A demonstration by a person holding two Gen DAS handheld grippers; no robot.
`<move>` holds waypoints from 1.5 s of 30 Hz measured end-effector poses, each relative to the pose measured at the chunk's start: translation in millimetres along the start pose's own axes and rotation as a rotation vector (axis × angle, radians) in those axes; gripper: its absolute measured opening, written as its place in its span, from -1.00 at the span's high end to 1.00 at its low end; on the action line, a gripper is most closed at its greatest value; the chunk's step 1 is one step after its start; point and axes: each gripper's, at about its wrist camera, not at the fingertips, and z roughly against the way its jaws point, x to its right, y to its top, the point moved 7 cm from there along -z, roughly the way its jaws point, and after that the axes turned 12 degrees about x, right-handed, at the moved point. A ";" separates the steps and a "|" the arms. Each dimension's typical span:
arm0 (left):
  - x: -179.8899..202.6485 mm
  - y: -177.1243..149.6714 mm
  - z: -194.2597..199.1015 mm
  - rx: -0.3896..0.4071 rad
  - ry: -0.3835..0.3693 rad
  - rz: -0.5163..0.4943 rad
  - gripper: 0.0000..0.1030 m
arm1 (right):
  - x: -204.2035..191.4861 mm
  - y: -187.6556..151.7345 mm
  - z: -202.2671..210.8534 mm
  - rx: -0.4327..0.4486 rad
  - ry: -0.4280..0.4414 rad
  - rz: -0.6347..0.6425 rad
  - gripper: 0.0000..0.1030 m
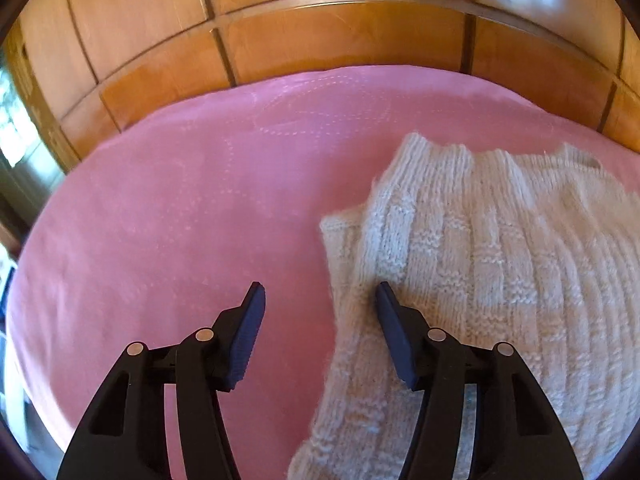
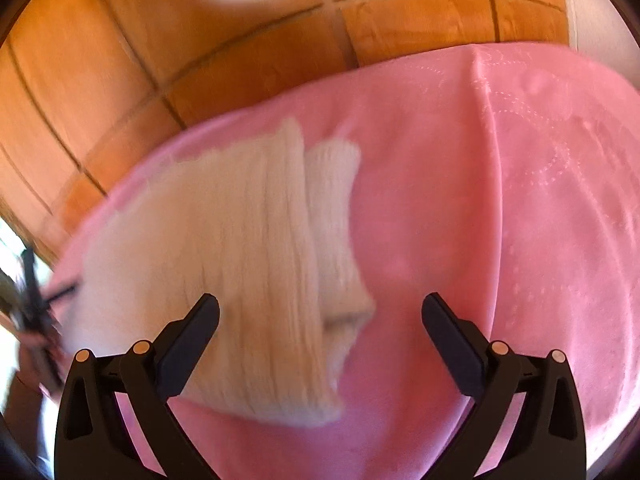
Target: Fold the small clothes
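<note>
A small cream knitted sweater (image 1: 480,264) lies on a pink bedspread (image 1: 180,220). In the left wrist view it fills the right side, with a sleeve folded over along its left edge. My left gripper (image 1: 320,296) is open and empty, its right finger (image 1: 394,336) over the sweater's left edge and its left finger over bare bedspread. In the blurred right wrist view the sweater (image 2: 224,264) lies left of centre on the bedspread (image 2: 500,220). My right gripper (image 2: 320,308) is wide open and empty, above the sweater's right edge.
A wooden panelled wardrobe (image 1: 340,36) stands behind the bed; it also shows in the right wrist view (image 2: 200,40). The bedspread has a raised crease (image 2: 486,128) to the right. A bright window (image 1: 12,128) is at the far left.
</note>
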 end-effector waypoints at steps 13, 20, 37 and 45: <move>66.9 -26.8 94.6 0.092 -0.446 0.065 -0.11 | -9.7 4.5 -39.4 -0.134 0.102 -0.036 0.00; 103.1 -58.2 87.6 0.047 -0.459 -0.028 -0.11 | -47.1 17.1 -16.3 -0.174 0.247 -0.116 0.57; -7.2 -25.9 98.9 0.026 -0.681 0.483 -0.11 | -334.3 -10.6 -54.1 -0.284 0.666 0.038 1.00; -42.7 -36.9 99.2 0.010 -0.704 0.597 -0.11 | -341.8 -54.9 -68.6 -0.323 0.642 0.131 0.72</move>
